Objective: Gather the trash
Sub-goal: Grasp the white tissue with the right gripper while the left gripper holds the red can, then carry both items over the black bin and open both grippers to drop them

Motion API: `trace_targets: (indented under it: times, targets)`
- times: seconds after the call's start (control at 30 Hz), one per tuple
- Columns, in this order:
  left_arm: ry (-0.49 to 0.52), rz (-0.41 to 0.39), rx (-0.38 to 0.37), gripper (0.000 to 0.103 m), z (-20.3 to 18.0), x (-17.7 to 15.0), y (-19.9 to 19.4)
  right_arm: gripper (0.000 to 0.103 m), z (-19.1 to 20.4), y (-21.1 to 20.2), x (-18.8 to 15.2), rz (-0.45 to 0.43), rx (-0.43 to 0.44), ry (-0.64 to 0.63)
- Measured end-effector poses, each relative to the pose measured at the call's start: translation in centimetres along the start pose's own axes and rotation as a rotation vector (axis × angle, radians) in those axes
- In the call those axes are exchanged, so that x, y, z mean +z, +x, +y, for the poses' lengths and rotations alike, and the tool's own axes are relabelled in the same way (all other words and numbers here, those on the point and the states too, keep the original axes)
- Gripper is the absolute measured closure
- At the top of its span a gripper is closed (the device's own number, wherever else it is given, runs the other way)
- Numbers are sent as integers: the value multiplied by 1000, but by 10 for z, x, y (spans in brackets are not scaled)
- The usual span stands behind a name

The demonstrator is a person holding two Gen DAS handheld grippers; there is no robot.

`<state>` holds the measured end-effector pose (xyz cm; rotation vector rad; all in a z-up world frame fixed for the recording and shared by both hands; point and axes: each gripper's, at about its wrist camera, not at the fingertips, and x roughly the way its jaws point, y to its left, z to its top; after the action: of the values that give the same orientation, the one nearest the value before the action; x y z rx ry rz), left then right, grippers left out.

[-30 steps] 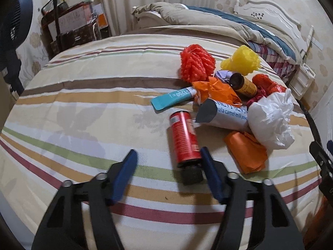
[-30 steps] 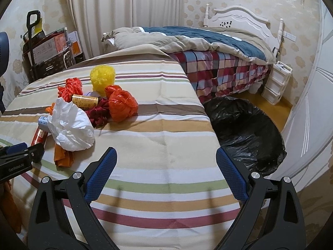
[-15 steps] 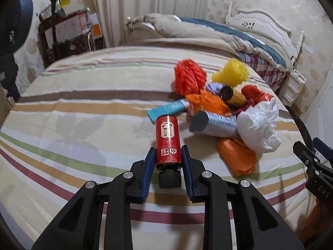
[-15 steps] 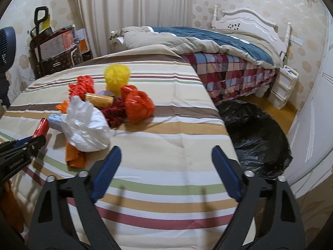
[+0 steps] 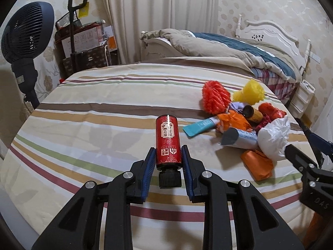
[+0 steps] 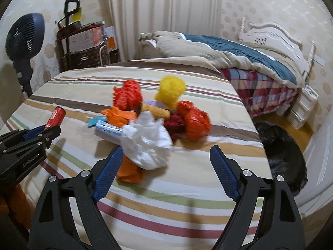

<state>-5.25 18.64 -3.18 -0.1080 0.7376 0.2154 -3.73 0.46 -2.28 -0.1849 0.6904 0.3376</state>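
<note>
The red bottle (image 5: 168, 141) sits clamped between the blue pads of the left gripper (image 5: 168, 160), black cap toward the camera, lifted above the striped bedspread (image 5: 93, 129). At two o'clock from it lies the trash pile: teal tube (image 5: 200, 127), white plastic bag (image 5: 274, 139), orange wrapper (image 5: 257, 164). The right gripper (image 6: 164, 170) hangs over that bag with its jaws wide apart, the black trash bag (image 6: 285, 156) at three o'clock.
</note>
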Motion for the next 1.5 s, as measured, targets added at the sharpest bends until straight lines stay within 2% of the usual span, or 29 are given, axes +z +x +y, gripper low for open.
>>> trace_targets:
  times: [0.23, 0.47, 0.6, 0.9, 1.07, 1.5]
  targets:
    - [-16, 7, -13, 75, 5, -2, 2, 20, 12, 21, 8, 24, 6, -16]
    - [-16, 9, -26, 75, 3, -3, 4, 54, 11, 34, 6, 74, 65, 7]
    - [-15, 8, -33, 75, 1, -4, 3, 63, 15, 30, 5, 61, 65, -11]
    - [-1, -15, -54, 75, -9, 0, -7, 66, 1, 9, 4, 16, 59, 15]
    - [19, -30, -85, 75, -25, 3, -14, 66, -16, -6, 3, -17, 22, 40]
    - [130, -65, -249, 75, -115, 23, -19, 66, -109, -33, -3, -73, -148, 185]
